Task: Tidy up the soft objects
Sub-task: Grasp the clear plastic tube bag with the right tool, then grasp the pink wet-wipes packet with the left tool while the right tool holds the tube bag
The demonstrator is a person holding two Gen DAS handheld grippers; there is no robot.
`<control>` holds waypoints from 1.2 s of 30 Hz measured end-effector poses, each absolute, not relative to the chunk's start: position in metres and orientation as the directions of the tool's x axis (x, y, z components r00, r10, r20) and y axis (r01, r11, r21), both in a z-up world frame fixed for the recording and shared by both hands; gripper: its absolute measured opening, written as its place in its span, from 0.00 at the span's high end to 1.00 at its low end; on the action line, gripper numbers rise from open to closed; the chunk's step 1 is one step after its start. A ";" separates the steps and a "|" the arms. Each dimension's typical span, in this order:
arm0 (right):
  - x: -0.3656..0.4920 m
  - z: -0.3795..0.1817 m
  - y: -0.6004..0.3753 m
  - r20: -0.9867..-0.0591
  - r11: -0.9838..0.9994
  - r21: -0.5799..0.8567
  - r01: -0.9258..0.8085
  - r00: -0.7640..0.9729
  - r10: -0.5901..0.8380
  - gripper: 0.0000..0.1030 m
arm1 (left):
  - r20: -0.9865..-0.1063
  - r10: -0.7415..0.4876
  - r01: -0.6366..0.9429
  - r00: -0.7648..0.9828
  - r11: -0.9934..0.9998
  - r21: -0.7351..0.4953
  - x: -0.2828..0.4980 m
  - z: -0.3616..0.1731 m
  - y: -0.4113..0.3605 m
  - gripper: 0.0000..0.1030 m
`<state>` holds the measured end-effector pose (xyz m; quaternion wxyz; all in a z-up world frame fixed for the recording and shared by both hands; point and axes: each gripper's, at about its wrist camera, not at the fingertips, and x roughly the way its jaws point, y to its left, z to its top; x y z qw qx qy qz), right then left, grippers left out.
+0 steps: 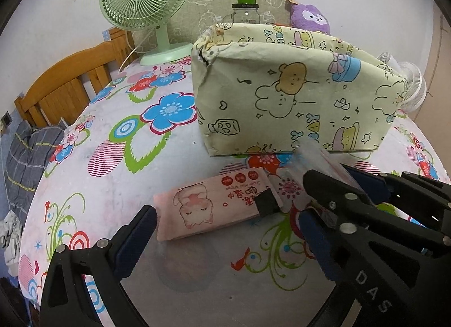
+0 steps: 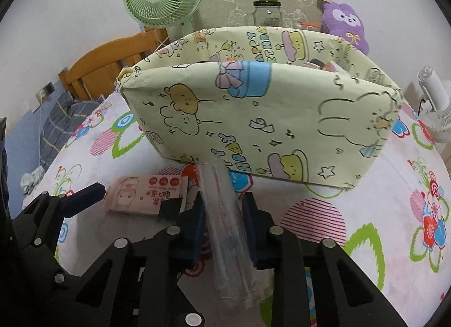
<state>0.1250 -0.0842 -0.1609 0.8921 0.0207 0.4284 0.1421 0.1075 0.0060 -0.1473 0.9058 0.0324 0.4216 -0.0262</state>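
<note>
The right gripper [image 2: 222, 222] was pinching a clear plastic packet [image 2: 225, 222], its blue pads [image 2: 194, 231] pressed against the packet's two flat sides. The packet stood on edge, its long axis running along the fingers and pointing away toward the pale yellow cartoon-print box [image 2: 253, 118], with the far end just short of the box's base and the near end trailing back between the gripper's arms. What was inside the packet I could not make out.

The left gripper [image 1: 225, 231] hung with its fingers spread wide over the floral tablecloth [image 1: 118, 157], holding nothing. Between those open fingers lay a pink wet-wipes pack [image 1: 214, 202], flat on the cloth, its long axis running across from left to right and tilted up slightly toward the box, its right end nearly reaching the packet in the right gripper.
</note>
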 end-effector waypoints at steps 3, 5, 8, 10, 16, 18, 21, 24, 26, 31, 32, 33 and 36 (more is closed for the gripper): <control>0.121 -0.160 -0.088 -0.758 0.962 0.157 -0.221 0.598 0.261 0.77 | -0.762 -0.019 0.084 0.647 0.995 0.046 0.107 -0.147 0.005 0.01; 0.119 -0.159 -0.090 -0.757 0.966 0.152 -0.210 0.603 0.250 0.78 | -0.760 -0.019 0.093 0.650 0.994 0.054 0.107 -0.146 0.004 0.01; 0.116 -0.157 -0.092 -0.759 0.972 0.142 -0.189 0.610 0.230 0.78 | -0.758 -0.020 0.110 0.652 0.992 0.068 0.109 -0.145 0.005 0.01; 0.115 -0.156 -0.093 -0.760 0.975 0.139 -0.176 0.612 0.219 0.78 | -0.757 -0.019 0.124 0.653 0.989 0.083 0.111 -0.145 0.006 0.01; 0.115 -0.154 -0.088 -0.764 0.976 0.150 -0.156 0.608 0.215 0.78 | -0.764 -0.024 0.186 0.644 0.974 0.126 0.121 -0.145 0.010 0.04; 0.114 -0.155 -0.084 -0.768 0.977 0.145 -0.159 0.604 0.213 0.78 | -0.779 -0.043 0.223 0.626 0.967 0.125 0.125 -0.147 0.013 0.04; 0.114 -0.155 -0.080 -0.772 0.975 0.149 -0.164 0.597 0.219 0.78 | -0.786 -0.074 0.259 0.614 0.959 0.113 0.127 -0.148 0.016 0.04; 0.116 -0.155 -0.078 -0.773 0.977 0.143 -0.160 0.599 0.211 0.78 | -0.782 -0.085 0.286 0.617 0.951 0.122 0.130 -0.149 0.016 0.04; 0.118 -0.155 -0.078 -0.774 0.978 0.143 -0.153 0.598 0.207 0.78 | -0.782 -0.104 0.301 0.615 0.947 0.111 0.133 -0.150 0.016 0.04; 0.120 -0.154 -0.078 -0.773 0.979 0.146 -0.144 0.601 0.203 0.78 | -0.788 -0.163 0.325 0.594 0.944 0.051 0.138 -0.153 0.019 0.07; 0.120 -0.154 -0.078 -0.773 0.979 0.146 -0.143 0.601 0.203 0.78 | -0.786 -0.169 0.331 0.595 0.943 0.047 0.138 -0.152 0.019 0.08; 0.120 -0.154 -0.078 -0.773 0.979 0.146 -0.141 0.601 0.202 0.78 | -0.783 -0.180 0.339 0.595 0.940 0.041 0.138 -0.152 0.018 0.11; 0.121 -0.153 -0.080 -0.772 0.979 0.152 -0.137 0.602 0.204 0.78 | -0.781 -0.204 0.356 0.590 0.934 0.025 0.135 -0.151 0.013 0.22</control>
